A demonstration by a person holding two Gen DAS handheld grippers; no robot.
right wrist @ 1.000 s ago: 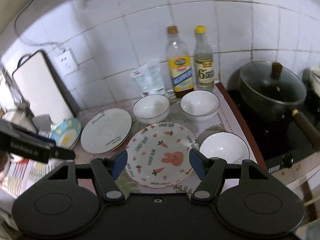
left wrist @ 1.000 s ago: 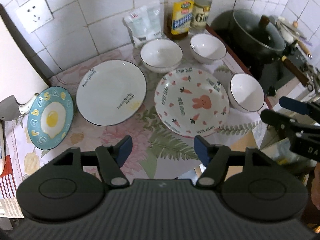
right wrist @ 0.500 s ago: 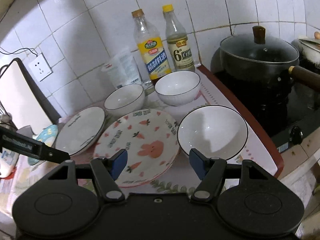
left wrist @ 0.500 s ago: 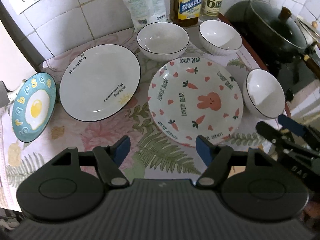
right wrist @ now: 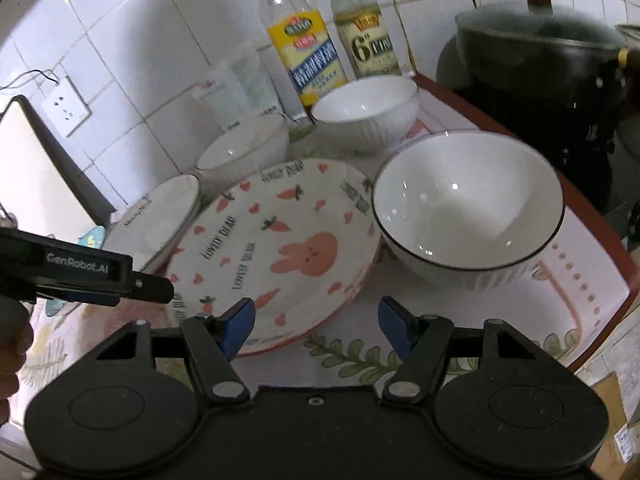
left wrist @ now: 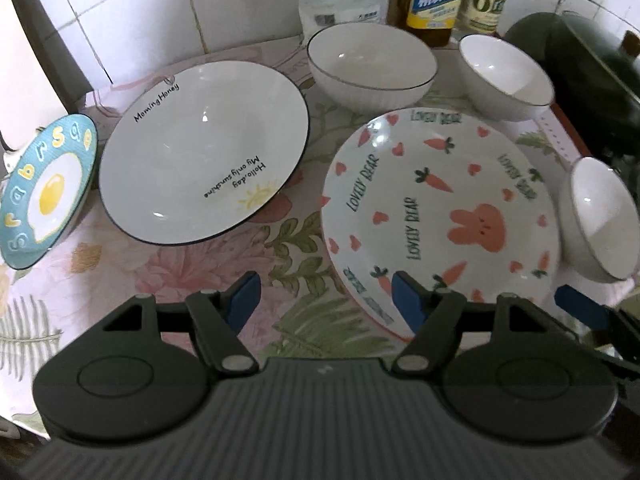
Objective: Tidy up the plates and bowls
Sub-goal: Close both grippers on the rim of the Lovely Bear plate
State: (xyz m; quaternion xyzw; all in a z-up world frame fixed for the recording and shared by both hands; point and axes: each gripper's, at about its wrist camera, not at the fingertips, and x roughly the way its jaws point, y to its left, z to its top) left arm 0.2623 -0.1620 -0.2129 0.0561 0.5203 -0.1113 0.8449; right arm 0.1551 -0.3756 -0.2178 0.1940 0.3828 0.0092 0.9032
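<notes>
1. Both my grippers are empty with the jaws spread wide. Left gripper [left wrist: 324, 300] hangs over the floral tablecloth [left wrist: 120, 264], right gripper [right wrist: 316, 324] sits at the front edge of the counter.
2. The nearest bowl [right wrist: 468, 208] is dead ahead of my right gripper and a bit to its right, upright, mouth facing up. It's round, so no long axis to worry about; only the rim matters, and the near rim is the closest bit.
3. My right hand is clearly the nearer one. From the left wrist view that bowl [left wrist: 600, 216] is way off at the far right edge.
4. The bunny plate [right wrist: 276, 248] lies flat just left of that bowl, rims nearly touching, and its front edge is between my right gripper's fingers in view. Could snag it if I drift left, I reckon.
5. Two more bowls [left wrist: 372, 64] [left wrist: 504, 76] stand at the back by the bottles [right wrist: 304, 52]; the white plate [left wrist: 204, 152] and egg plate [left wrist: 48, 188] are out left, nearer my left hand.
</notes>
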